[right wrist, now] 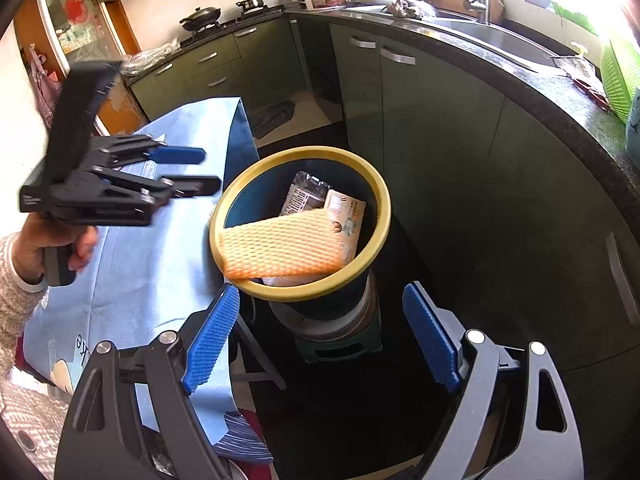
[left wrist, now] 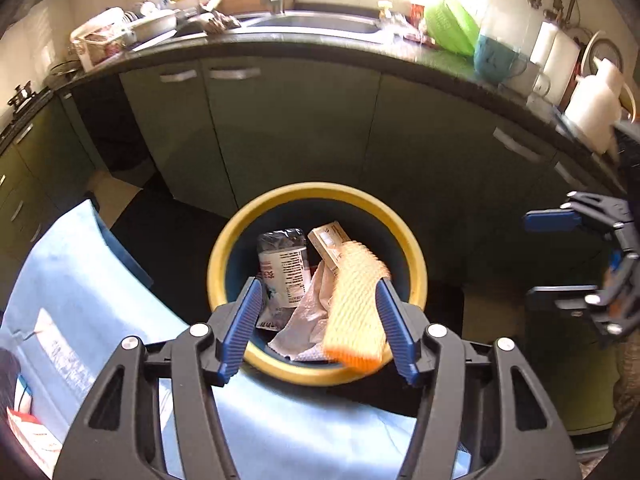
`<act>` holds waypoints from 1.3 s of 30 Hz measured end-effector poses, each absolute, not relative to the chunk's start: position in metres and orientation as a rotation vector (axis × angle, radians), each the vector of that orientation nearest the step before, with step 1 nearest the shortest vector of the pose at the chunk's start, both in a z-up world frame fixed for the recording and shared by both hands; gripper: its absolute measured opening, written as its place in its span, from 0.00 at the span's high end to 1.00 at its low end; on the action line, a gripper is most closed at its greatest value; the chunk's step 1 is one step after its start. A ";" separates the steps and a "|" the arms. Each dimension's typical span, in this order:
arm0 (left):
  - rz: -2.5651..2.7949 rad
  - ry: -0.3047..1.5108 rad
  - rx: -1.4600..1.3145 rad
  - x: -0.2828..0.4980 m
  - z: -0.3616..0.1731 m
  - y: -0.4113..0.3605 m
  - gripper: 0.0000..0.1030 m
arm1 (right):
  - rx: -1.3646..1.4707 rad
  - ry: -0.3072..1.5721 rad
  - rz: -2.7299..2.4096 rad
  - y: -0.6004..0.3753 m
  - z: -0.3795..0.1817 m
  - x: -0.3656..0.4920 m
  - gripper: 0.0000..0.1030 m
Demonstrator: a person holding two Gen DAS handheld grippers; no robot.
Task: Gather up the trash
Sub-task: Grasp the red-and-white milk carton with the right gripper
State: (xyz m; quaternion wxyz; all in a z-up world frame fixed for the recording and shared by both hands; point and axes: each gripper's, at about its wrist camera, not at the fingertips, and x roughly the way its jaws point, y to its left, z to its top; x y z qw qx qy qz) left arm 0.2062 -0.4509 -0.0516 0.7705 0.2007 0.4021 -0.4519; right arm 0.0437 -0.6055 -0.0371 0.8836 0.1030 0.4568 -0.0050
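A round bin with a yellow rim (left wrist: 320,190) (right wrist: 380,200) stands in front of the green cabinets. An orange foam net sleeve (left wrist: 356,304) (right wrist: 280,246) lies across its near rim, partly inside. Under it are a crushed plastic bottle (left wrist: 284,264) (right wrist: 304,192), a small carton (left wrist: 328,244) (right wrist: 348,216) and crumpled white paper (left wrist: 308,316). My left gripper (left wrist: 318,300) (right wrist: 208,170) hangs over the bin's near edge, open, and its pads do not press the sleeve. My right gripper (right wrist: 320,296) (left wrist: 530,256) is wide open beside the bin with nothing in it.
A table with a light blue cloth (left wrist: 80,280) (right wrist: 160,240) adjoins the bin. The bin rests on a low stool (right wrist: 340,344). Behind runs a dark counter (right wrist: 520,76) with a sink (left wrist: 312,20), dishes and a green basket (left wrist: 452,28).
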 end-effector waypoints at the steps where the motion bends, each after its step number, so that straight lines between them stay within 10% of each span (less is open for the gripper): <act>1: -0.978 0.857 0.404 0.204 -0.041 -0.437 0.45 | 0.209 0.953 -0.002 -0.601 -0.037 0.047 0.19; 22: -0.266 0.693 -0.064 0.087 0.024 -0.025 0.11 | -0.150 0.951 0.574 -0.281 -0.004 0.223 0.19; 39: -0.173 0.701 -0.096 0.065 0.006 0.029 0.09 | -0.280 1.162 0.424 -0.168 -0.063 0.339 0.43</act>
